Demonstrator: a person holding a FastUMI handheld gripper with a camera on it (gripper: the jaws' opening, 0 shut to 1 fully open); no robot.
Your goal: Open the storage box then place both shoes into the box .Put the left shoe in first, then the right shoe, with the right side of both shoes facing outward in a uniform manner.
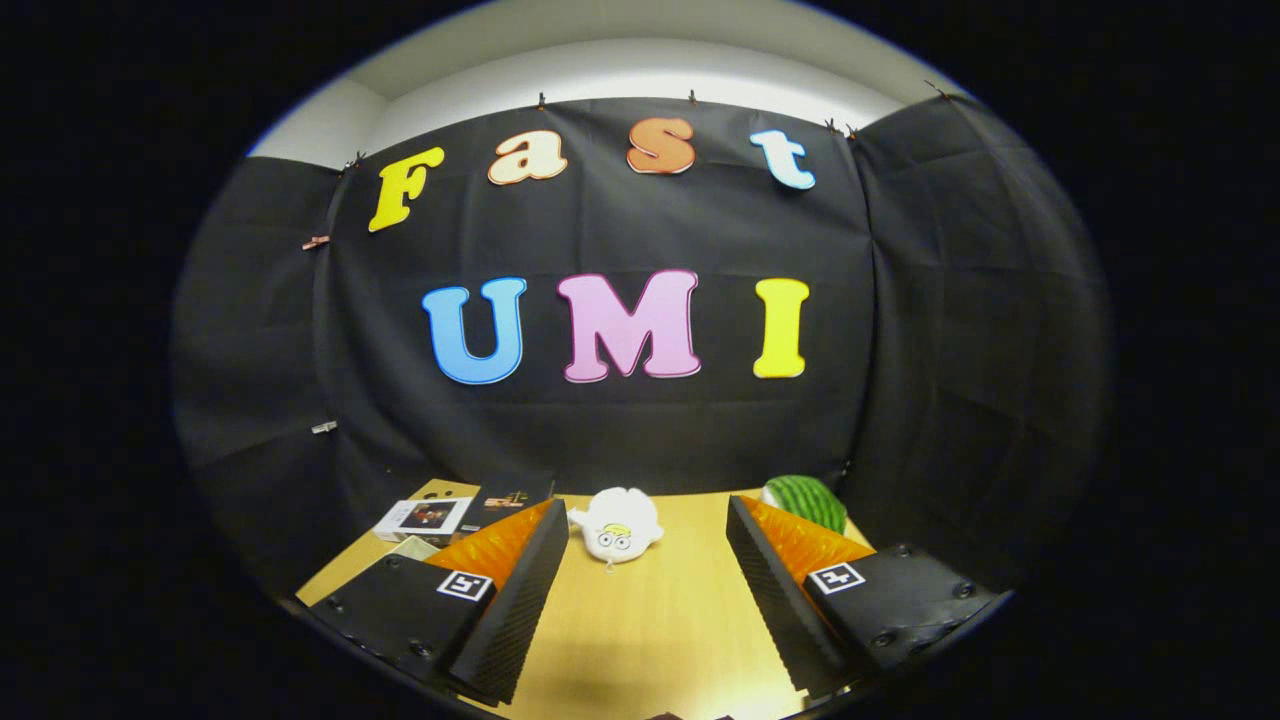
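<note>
Beyond the spread, empty tool [648, 590], white plush toy [618, 525], striped ball [808, 500], booklets [425, 518]

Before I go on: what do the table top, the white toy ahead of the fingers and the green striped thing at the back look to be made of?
Table: looks like light wood or wood laminate, smooth, with a faint sheen. White toy, beyond the open gripper: seems soft plush, with a puffy rounded shape and a printed or stitched face. Green striped thing: watermelon-patterned and rounded; plush or plastic, I cannot tell, as a finger partly hides it.

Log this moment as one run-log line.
gripper: open, empty | table: bare between fingers | plush toy: beyond fingers | striped green object: behind one finger | storage box, shoes: untouched
</note>
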